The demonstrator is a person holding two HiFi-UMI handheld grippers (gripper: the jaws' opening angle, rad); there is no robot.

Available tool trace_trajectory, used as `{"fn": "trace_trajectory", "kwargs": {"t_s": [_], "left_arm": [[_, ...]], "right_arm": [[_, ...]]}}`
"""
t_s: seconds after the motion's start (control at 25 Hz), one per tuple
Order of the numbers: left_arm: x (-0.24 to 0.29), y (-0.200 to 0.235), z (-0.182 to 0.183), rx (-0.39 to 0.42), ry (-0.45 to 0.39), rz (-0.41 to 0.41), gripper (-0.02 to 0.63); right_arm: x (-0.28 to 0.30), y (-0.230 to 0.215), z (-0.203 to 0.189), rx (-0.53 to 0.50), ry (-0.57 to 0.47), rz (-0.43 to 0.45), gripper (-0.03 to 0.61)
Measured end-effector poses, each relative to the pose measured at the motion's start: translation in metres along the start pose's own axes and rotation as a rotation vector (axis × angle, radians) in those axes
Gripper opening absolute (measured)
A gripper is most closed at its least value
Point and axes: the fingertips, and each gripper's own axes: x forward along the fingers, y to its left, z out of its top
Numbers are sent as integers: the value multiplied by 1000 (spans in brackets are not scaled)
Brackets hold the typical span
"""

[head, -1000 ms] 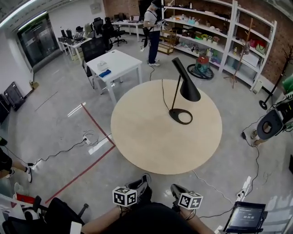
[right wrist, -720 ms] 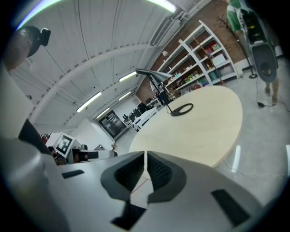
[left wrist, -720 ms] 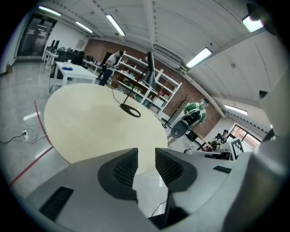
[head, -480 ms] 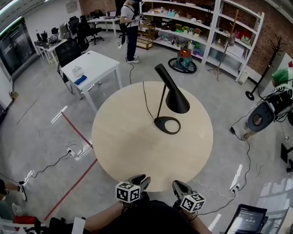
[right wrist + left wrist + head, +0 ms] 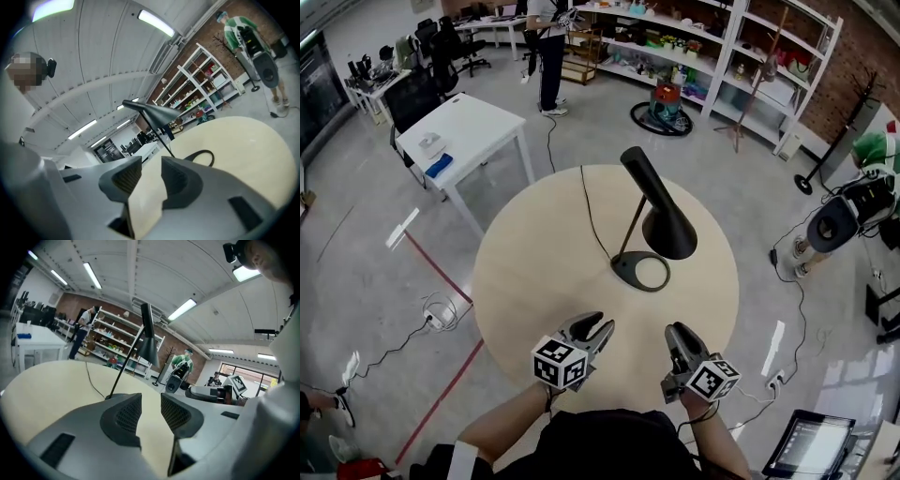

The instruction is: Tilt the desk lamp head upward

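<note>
A black desk lamp stands right of the middle of the round beige table [image 5: 534, 281]. Its cone head [image 5: 666, 230] hangs down over the ring base [image 5: 640, 271], on a thin slanted stem. Both grippers hover over the table's near edge, short of the lamp and touching nothing. My left gripper [image 5: 598, 330] is open with nothing between its jaws. The jaws of my right gripper [image 5: 678, 335] are opening, also with nothing between them. The left gripper [image 5: 151, 411] sees the lamp head [image 5: 148, 341] ahead. The right gripper [image 5: 151, 176] sees the head [image 5: 152, 112] and base [image 5: 202, 157].
The lamp's black cord [image 5: 586, 211] runs across the table toward the far edge. A white table [image 5: 459, 141] stands at the far left, with shelves [image 5: 712, 37] behind and a person [image 5: 546, 47] there. A machine [image 5: 830, 225] and floor cables lie to the right.
Both grippers have come up and forward from the person's lap to over the table's near edge. The head view has closed in on the lamp, which has not moved.
</note>
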Motion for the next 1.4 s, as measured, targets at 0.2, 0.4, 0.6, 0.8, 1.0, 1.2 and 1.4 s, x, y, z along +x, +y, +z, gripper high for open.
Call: {"fn": "trace_trajectory", "kwargs": {"t_s": [0.2,0.4,0.6,0.8,1.0,1.2,1.4], "left_arm": [[35,14,63,109,-46,-11,126],[82,45,111,265,-43,68,126],[120,66,121,363,-5,110,126],[148,79,122,412,51,159,127],[160,79,124,485,53,175,127],[163,85,133,503,34,183,127],[169,85,129,405,23,171,127]], "right_arm": [[51,-4,51,61,-39,64,137],[102,-20,77,195,-69,109,167],[123,-28,76,245,-59,138,233],[129,-33,94,274,-112,194,233],[127,-34,105,307,-132,245,230],[129,-39,102,297,-111,227,179],[126,-42,100,314,-122,231,146]]}}
